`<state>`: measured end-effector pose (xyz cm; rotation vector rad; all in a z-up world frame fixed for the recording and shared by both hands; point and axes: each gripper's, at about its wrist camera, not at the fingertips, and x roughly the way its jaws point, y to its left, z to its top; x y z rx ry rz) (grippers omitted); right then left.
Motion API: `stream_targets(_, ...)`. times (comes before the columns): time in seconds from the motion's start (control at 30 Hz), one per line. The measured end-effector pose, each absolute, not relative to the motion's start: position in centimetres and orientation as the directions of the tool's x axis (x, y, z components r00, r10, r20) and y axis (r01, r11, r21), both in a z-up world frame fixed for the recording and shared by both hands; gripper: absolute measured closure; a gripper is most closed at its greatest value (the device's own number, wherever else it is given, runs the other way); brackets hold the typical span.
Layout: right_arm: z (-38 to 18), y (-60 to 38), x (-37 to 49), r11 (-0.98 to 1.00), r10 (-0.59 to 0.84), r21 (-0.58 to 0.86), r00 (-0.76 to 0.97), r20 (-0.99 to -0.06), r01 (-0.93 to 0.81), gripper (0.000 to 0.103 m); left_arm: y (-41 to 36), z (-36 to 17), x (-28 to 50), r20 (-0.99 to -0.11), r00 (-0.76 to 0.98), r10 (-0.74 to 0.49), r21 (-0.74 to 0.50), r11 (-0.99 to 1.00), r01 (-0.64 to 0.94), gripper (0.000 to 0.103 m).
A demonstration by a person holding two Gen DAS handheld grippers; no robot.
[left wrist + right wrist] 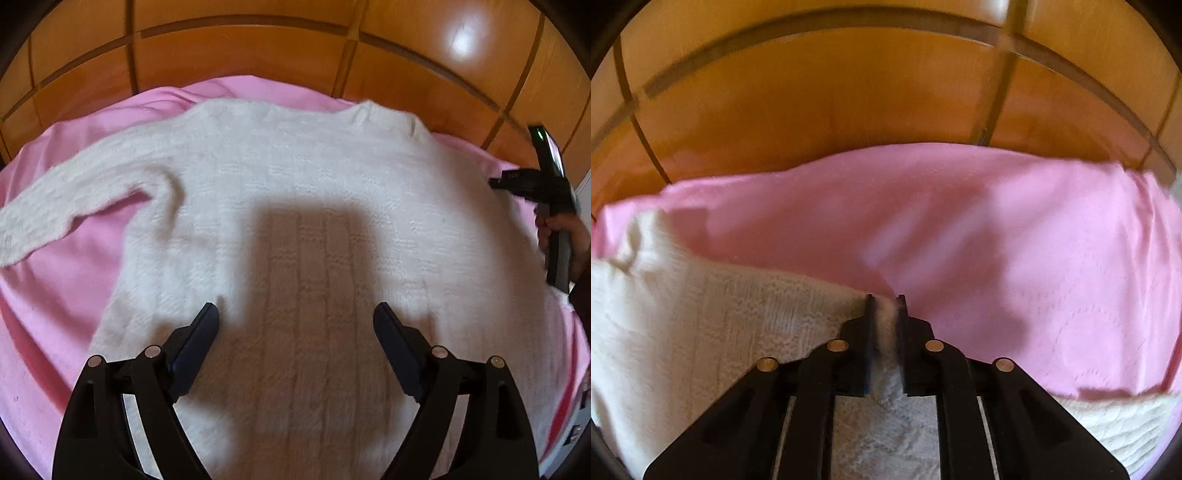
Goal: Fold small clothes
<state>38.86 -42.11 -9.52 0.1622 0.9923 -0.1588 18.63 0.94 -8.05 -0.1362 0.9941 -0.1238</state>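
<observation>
**Right edge pinched, left side free**

Here the right hand-held gripper point(885, 301) has its jaws drawn close, with a tuft of the white knitted sweater point(295, 206) caught between the pads at the garment's right edge, where the knit meets the pink sheet point(960, 221). The left hand-held gripper point(296, 317) stands wide open, holding nothing, hovering over the lower body of the sweater and casting a shadow on the ribbed panel.

The sweater lies spread flat on the pink sheet, neckline towards the wooden panelled wall point(240, 48), its left sleeve point(74, 199) stretched out sideways. The right sleeve is not clearly seen. In the left wrist view a person's hand point(561, 236) grips the right tool's handle at the sweater's far right side.

The step in hand looks like the first side fold. To do it well, the pinch should probably take both layers of knit, not only the fluff, or the loose yarn may slip. Lifting only enough to clear the body, then carrying the edge across in a straight line, should keep the fold parallel to the ribs. The open left tool could press the middle to stop the garment sliding on the sheet.
</observation>
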Motion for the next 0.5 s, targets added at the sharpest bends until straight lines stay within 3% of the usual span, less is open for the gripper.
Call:
stream_targets(0.03, -9.0, -42.4, 37.9, 0.974, -0.047, 0.084, 0.554, -0.831, 0.209, 0.067, 1.7, -7.6, 18.0, -0.82, 0.548, -0.166, -0.176, 0.984, 0.035, 0.019)
stream_targets(0.1, -7.7, -43.2, 34.9, 0.969, -0.009, 0.139, 0.588, -0.809, 0.206, 0.053, 3.5, -6.8, 16.6, -0.807, 0.57, -0.152, -0.177, 0.984, 0.012, 0.019)
stream_targets(0.13, -7.3, -43.6, 32.9, 0.962, 0.042, 0.194, 0.595, -0.802, 0.194, 0.051, 4.5, -6.5, 15.9, -0.802, 0.577, -0.152, -0.185, 0.983, 0.002, 0.019)
stream_targets(0.37, -9.4, -43.5, 19.5, 0.898, 0.295, 0.416, 0.505, -0.811, 0.145, 0.051, 12.2, -7.0, 10.2, -0.812, 0.56, -0.163, -0.274, 0.954, -0.119, 0.019)
stream_targets(0.5, -11.0, -41.2, 11.9, 0.868, 0.376, 0.477, 0.447, -0.811, 0.136, 0.051, 13.9, -8.1, 7.1, -0.811, 0.528, -0.251, -0.358, 0.928, -0.108, 0.035)
